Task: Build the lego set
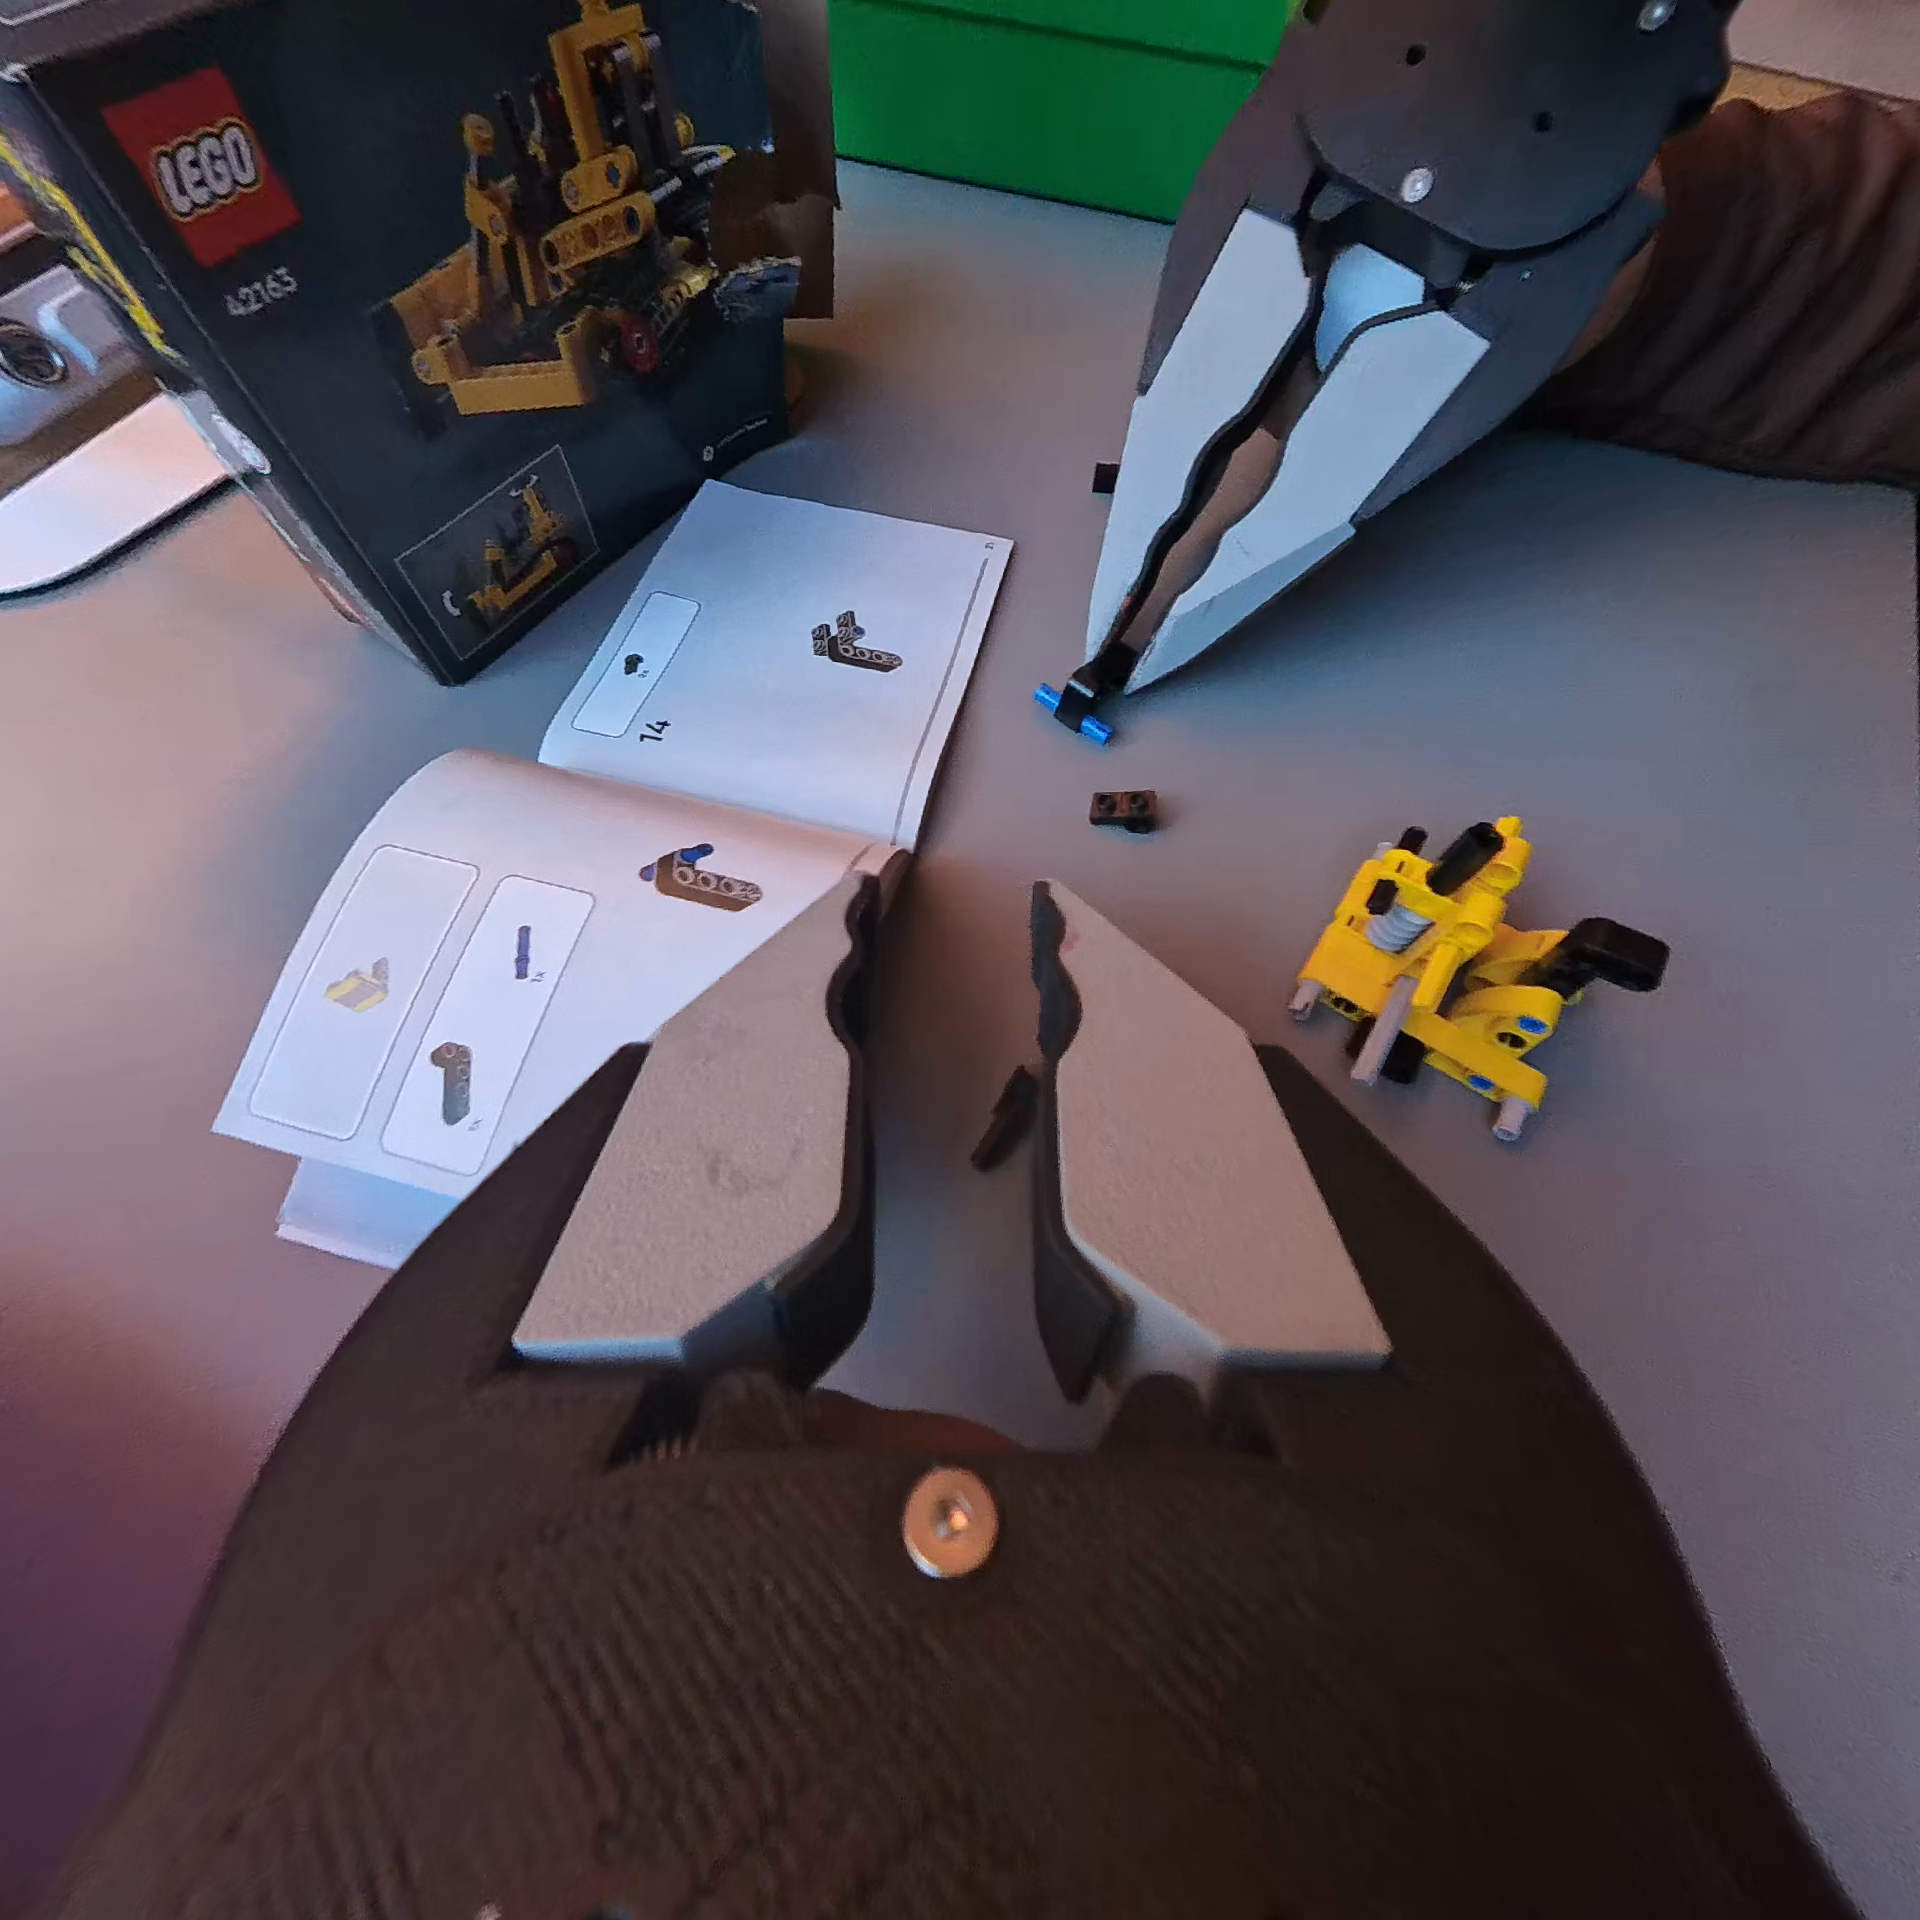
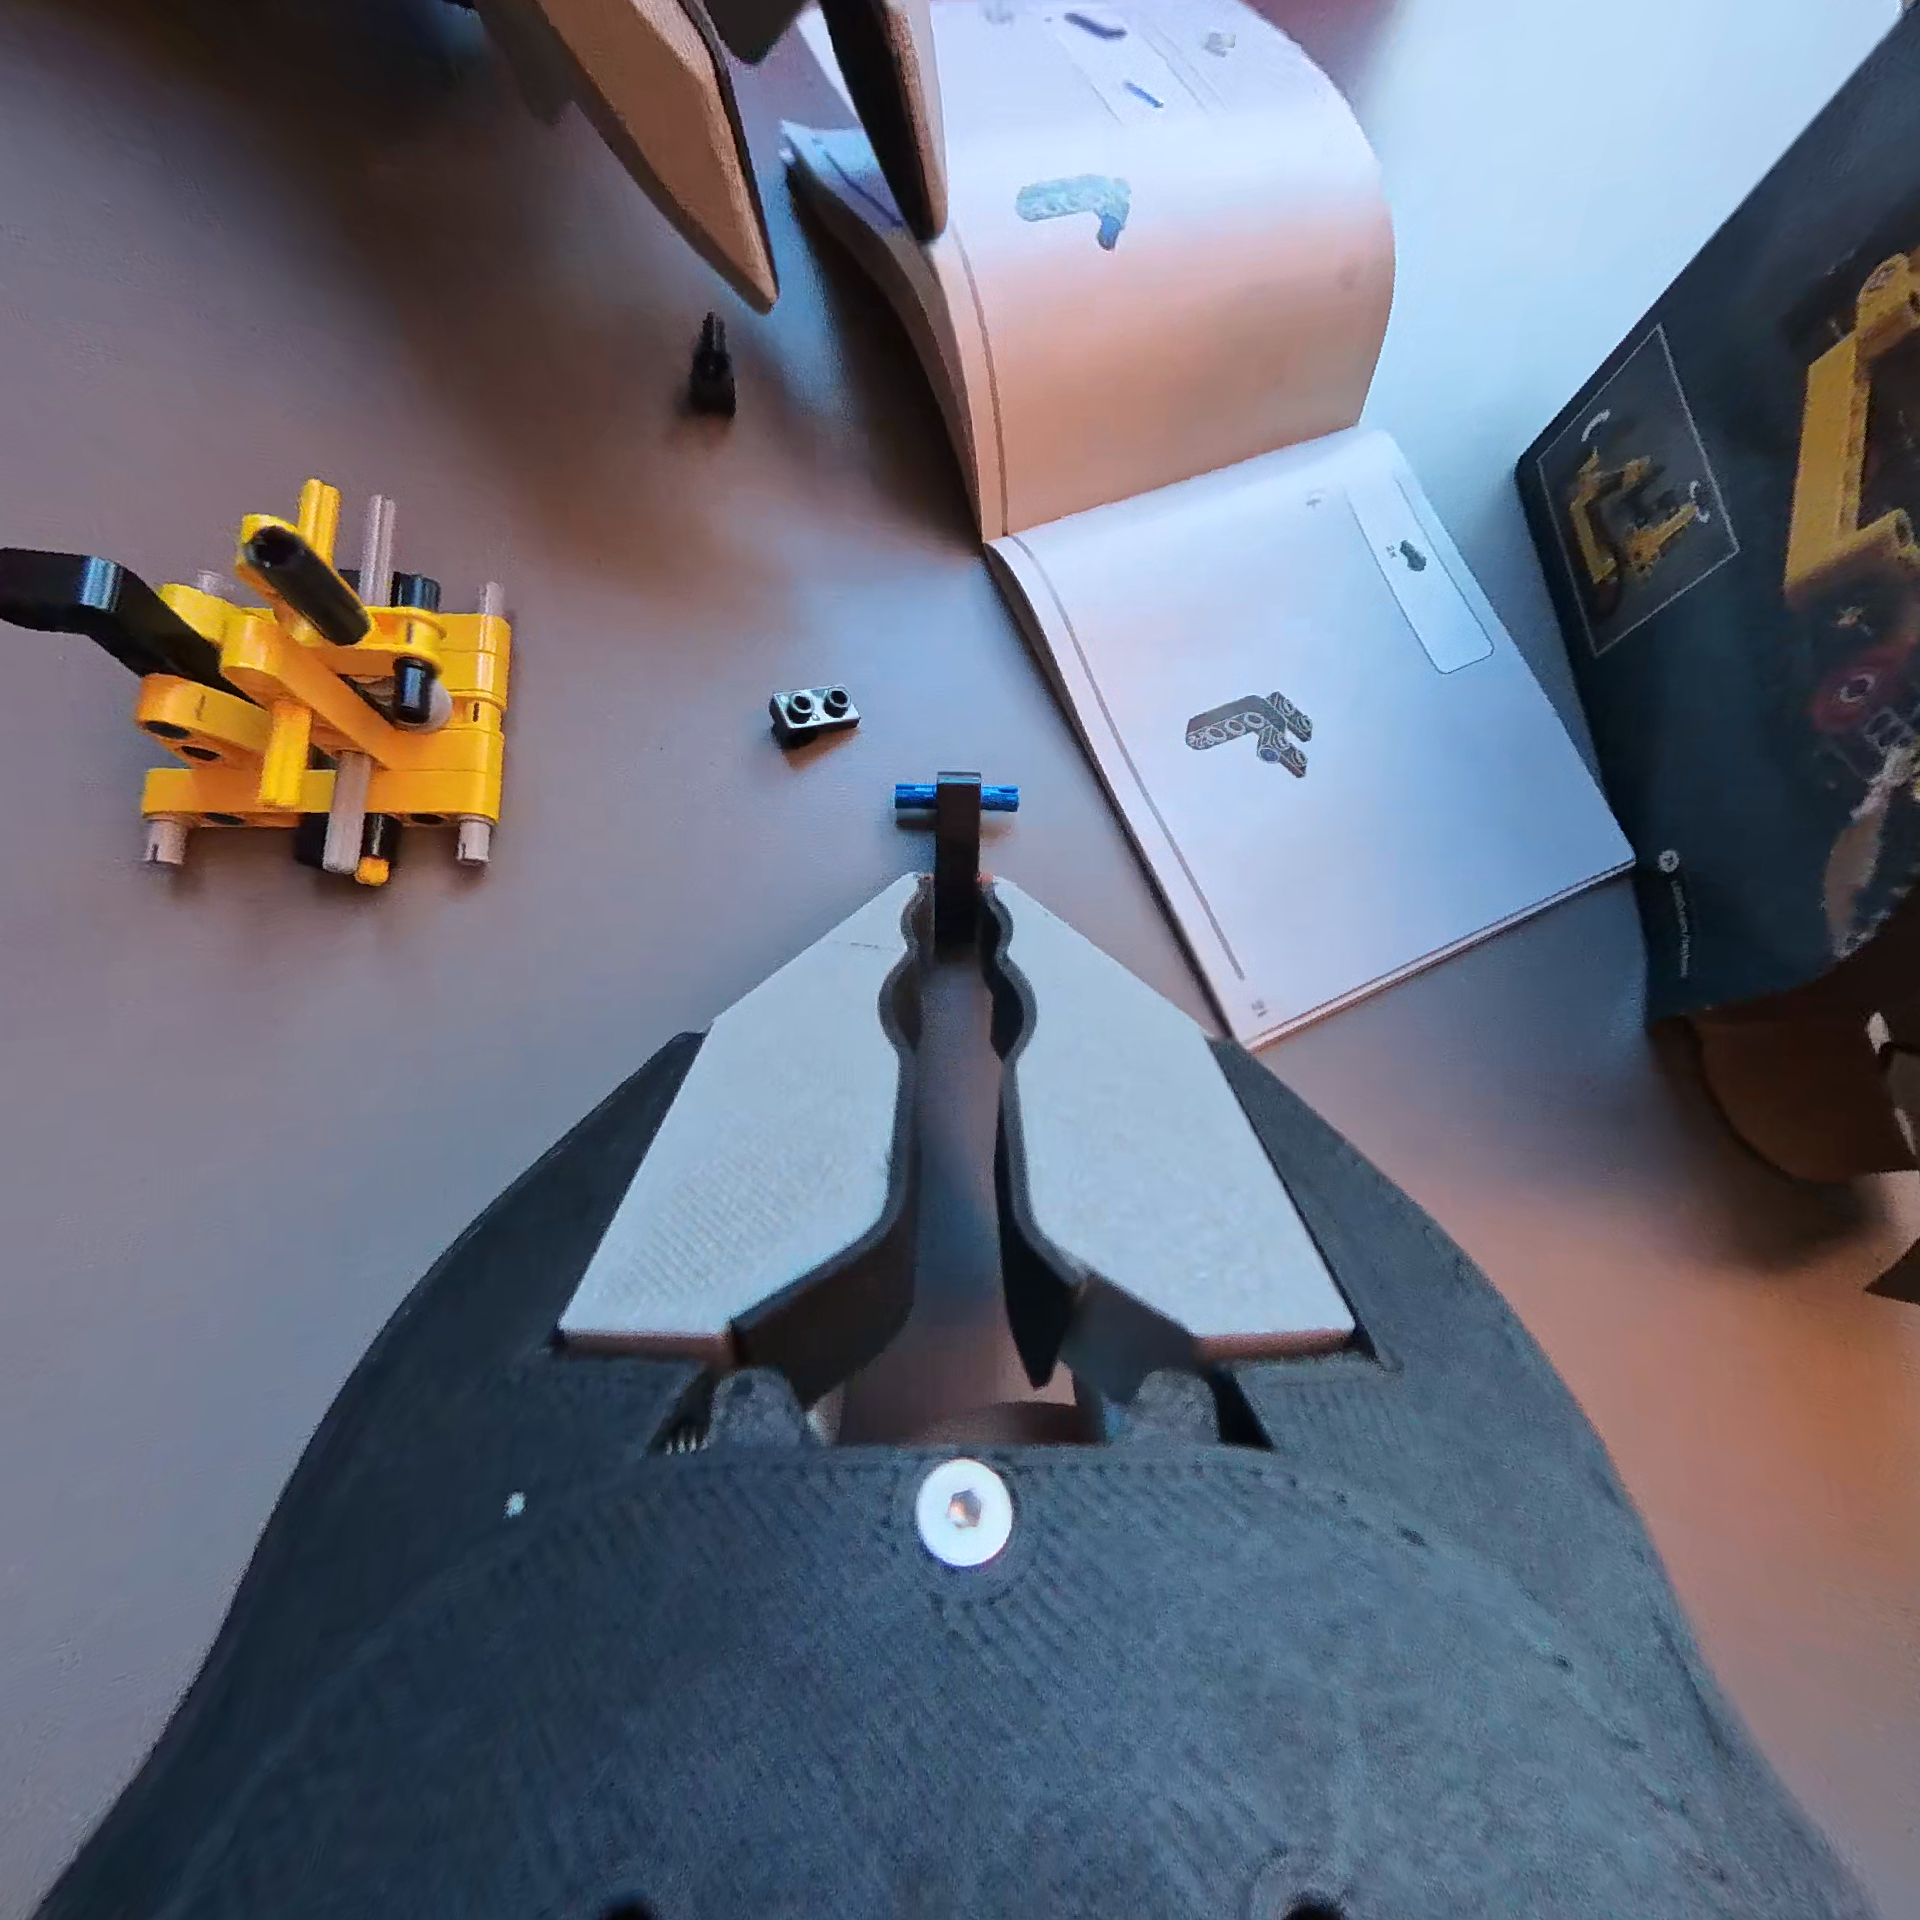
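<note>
My right gripper (image 2: 956,883) is shut on a black beam (image 2: 956,842) with a blue pin (image 2: 956,798) through its far end, held at the table surface. It also shows in the left wrist view (image 1: 1112,675), with the blue pin (image 1: 1075,712) at its tips. My left gripper (image 1: 951,904) is open and empty above the table. A small black pin (image 1: 1003,1117) lies on the table between its fingers, ungripped. The pin also shows in the right wrist view (image 2: 712,374). The yellow part-built assembly (image 1: 1455,977) lies to the right. A small black two-stud plate (image 1: 1124,810) lies between the grippers.
The open instruction booklet (image 1: 727,831) lies left of centre, with the dark set box (image 1: 416,312) behind it. A green box (image 1: 1039,94) stands at the back. A brown sleeve (image 1: 1766,312) is at the right. Another small black piece (image 1: 1103,478) lies behind the right gripper. My right fingertips sit around 11 centimetres from my left ones. The small black two-stud plate (image 1: 1124,810) is about 4 centimetres from my right fingertips. It turns up in the right wrist view (image 2: 815,710) as well.
</note>
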Available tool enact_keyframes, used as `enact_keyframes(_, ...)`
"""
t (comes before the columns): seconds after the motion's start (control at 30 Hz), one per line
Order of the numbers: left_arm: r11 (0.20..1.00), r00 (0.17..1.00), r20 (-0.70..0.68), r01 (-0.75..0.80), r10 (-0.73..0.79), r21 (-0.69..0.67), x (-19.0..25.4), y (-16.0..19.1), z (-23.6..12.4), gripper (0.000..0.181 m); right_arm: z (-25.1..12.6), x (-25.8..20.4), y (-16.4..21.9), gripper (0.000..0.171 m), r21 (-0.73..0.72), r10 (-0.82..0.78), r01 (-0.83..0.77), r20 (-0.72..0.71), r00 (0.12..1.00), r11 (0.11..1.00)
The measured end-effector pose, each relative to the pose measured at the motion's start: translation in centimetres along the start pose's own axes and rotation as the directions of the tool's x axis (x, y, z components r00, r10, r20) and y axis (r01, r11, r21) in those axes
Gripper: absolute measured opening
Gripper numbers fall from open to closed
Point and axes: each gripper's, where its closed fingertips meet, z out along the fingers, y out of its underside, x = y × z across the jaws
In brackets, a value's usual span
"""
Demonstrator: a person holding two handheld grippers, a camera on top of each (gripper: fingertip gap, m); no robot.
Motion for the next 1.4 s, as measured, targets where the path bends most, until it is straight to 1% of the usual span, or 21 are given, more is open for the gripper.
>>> enact_keyframes(0.13,1.0,0.999,-0.037,0.029,-0.029,0.005,1.1,-0.4,0.7,0.026,-0.5,0.2,-1.8,0.005,0.093,-0.096,0.104,-0.092,0.991,0.99)
enact_keyframes(0.2,0.997,0.995,-0.066,0.073,-0.072,0.013,1.9,-0.8,1.2,0.029,-0.8,0.0,-3.0,0.005,0.147,-0.168,0.191,-0.154,0.974,0.971)
enact_keyframes(0.27,0.992,0.986,-0.112,0.126,-0.123,0.024,2.9,-1.3,1.6,0.034,-1.2,0.2,-4.1,0.005,0.16,-0.232,0.277,-0.252,0.94,0.947)
enact_keyframes(0.3,0.987,0.981,-0.12,0.156,-0.152,0.027,3.0,-1.5,1.9,0.039,-1.4,0.2,-4.6,0.005,0.158,-0.264,0.32,-0.299,0.917,0.934)
enact_keyframes(0.37,0.971,0.97,-0.088,0.233,-0.228,0.047,2.3,-1.9,2.3,0.045,-1.6,-0.2,-5.7,0.005,0.153,-0.334,0.413,-0.375,0.865,0.898)
enact_keyframes(0.43,0.942,0.942,-0.116,0.325,-0.314,0.086,2.0,-2.7,2.3,0.051,-1.9,-0.4,-6.7,0.005,0.143,-0.379,0.488,-0.458,0.804,0.861)
enact_keyframes(0.5,0.905,0.903,-0.194,0.409,-0.384,0.115,2.4,-3.6,2.0,0.049,-2.3,-0.3,-7.5,0.005,0.128,-0.392,0.528,-0.53,0.752,0.84)
enact_keyframes(0.57,0.889,0.874,-0.272,0.444,-0.402,0.114,3.1,-4.2,1.8,0.044,-2.4,-0.4,-8.1,0.005,0.123,-0.396,0.548,-0.564,0.725,0.828)
enact_keyframes(0.67,0.866,0.848,-0.325,0.48,-0.418,0.141,3.3,-4.9,1.4,0.042,-2.0,-0.8,-8.5,0.005,0.112,-0.422,0.582,-0.582,0.695,0.805)
enact_keyframes(0.73,0.854,0.841,-0.336,0.495,-0.425,0.158,3.1,-5.2,1.1,0.032,-2.0,-1.0,-8.9,0.005,0.118,-0.422,0.595,-0.597,0.683,0.795)
enact_keyframes(0.83,0.858,0.85,-0.337,0.48,-0.404,0.183,3.0,-5.5,0.7,0.013,-2.3,-1.0,-9.3,0.005,0.144,-0.394,0.581,-0.605,0.692,0.801)
enact_keyframes(1.0,0.883,0.882,-0.311,0.425,-0.355,0.2,3.1,-5.6,0.7,0.013,-2.4,-1.1,-9.4,0.005,0.166,-0.383,0.579,-0.602,0.701,0.798)
enact_keyframes(1.07,0.905,0.903,-0.285,0.382,-0.321,0.19,3.0,-5.3,0.8,0.013,-2.3,-1.3,-9.1,0.005,0.191,-0.385,0.565,-0.559,0.735,0.802)
enact_keyframes(1.1,0.922,0.928,-0.233,0.336,-0.29,0.193,2.5,-5.0,0.9,0.013,-2.5,-1.5,-8.9,0.008,0.224,-0.375,0.54,-0.511,0.774,0.811)
enact_keyframes(1.13,0.943,0.957,-0.166,0.27,-0.239,0.193,1.9,-4.6,0.9,0.013,-3.1,-1.2,-8.6,0.016,0.268,-0.338,0.491,-0.461,0.821,0.829)
enact_keyframes(1.2,0.98,0.992,-0.051,0.121,-0.114,0.155,1.0,-3.7,1.0,0.013,-4.8,0.3,-7.5,0.017,0.321,-0.242,0.355,-0.342,0.908,0.878)
enact_keyframes(1.23,0.993,0.999,-0.02,0.046,-0.044,0.11,0.9,-3.1,1.2,0.013,-5.7,1.5,-6.3,0.017,0.305,-0.184,0.272,-0.289,0.94,0.913)
enact_keyframes(1.3,0.998,0.998,0.017,-0.064,0.064,0.025,0.7,-1.7,1.5,0.013,-7.4,3.8,-2.8,0.019,0.226,-0.08,0.128,-0.212,0.974,0.966)
enact_keyframes(1.4,0.99,0.99,0.028,-0.137,0.138,-0.04,0.6,-0.6,1.9,0.013,-9.2,6.0,2.4,0.012,0.103,0.054,-0.038,-0.161,0.986,0.994)
